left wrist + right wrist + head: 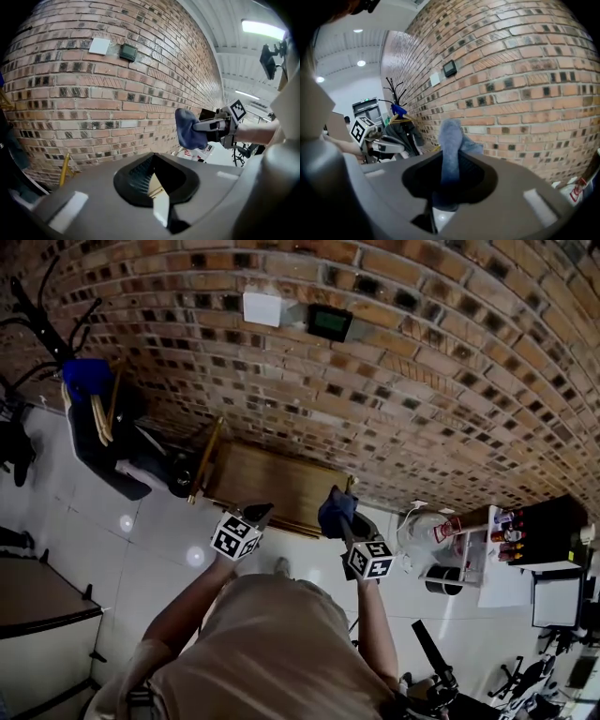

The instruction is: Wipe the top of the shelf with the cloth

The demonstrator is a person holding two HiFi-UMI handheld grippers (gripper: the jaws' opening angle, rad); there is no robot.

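Cloth: a blue cloth [336, 510] was bunched up and stood out past the jaw tips of the right gripper [342, 521]; in the head view it sat over the right front corner of the shelf [272, 486], and no view showed whether it touched the top.
Shelf: a low wooden unit with a brown top, set against the brick wall [422, 381], with a gold rail [208, 460] at its left end.
Right gripper: clenched on the cloth, which rose between its jaws in the right gripper view; it pointed toward the wall, with the forearm stretched forward from the torso.
Left gripper: the left gripper [260, 515] had its jaws pressed together with nothing between them; it was held just left of the cloth, over the shelf's front edge, arm reaching forward.
Writing: each gripper's cube carried black-and-white square markers with no letters; red print on a white item [450, 526] at the right was too small to read.
Wall fittings: a white plate [262, 307] and a dark box [330, 322] were side by side above the shelf.
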